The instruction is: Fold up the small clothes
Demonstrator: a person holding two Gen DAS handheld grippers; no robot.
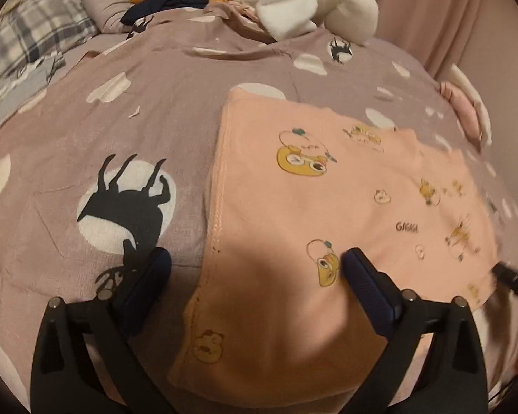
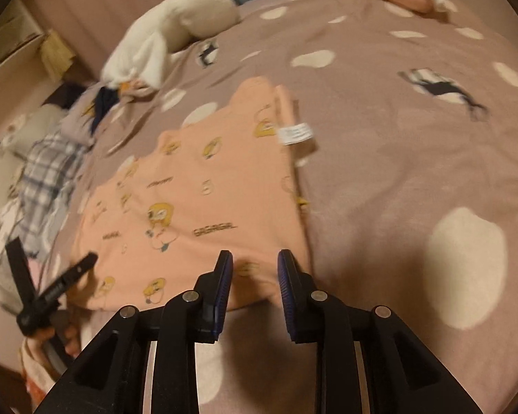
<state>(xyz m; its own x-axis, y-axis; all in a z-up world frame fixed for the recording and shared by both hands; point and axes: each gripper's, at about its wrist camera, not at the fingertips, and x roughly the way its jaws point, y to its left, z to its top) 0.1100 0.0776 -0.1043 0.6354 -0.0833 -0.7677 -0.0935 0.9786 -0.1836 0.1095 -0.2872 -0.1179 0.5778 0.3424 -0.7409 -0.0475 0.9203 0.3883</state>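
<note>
A peach small garment [image 1: 310, 207] printed with yellow cartoon figures lies folded flat on the mauve bedsheet [image 1: 121, 120]. My left gripper [image 1: 255, 258] stands wide open over the garment's near left edge, one finger over the sheet and one over the cloth, gripping nothing. In the right wrist view the same garment [image 2: 197, 200] shows a white label [image 2: 295, 134] at its right edge. My right gripper [image 2: 255, 258] hovers at the garment's near right corner, jaws a little apart with nothing pressed between them. The left gripper [image 2: 51, 252] appears there at the far left, open, held by a hand.
A white fleece item [image 1: 286, 3] and a dark navy cloth [image 1: 162, 0] lie at the far end of the bed. Plaid fabric [image 1: 34, 41] sits far left, a pink cloth [image 1: 466, 107] at the right. Pink curtains [image 1: 431, 10] hang behind.
</note>
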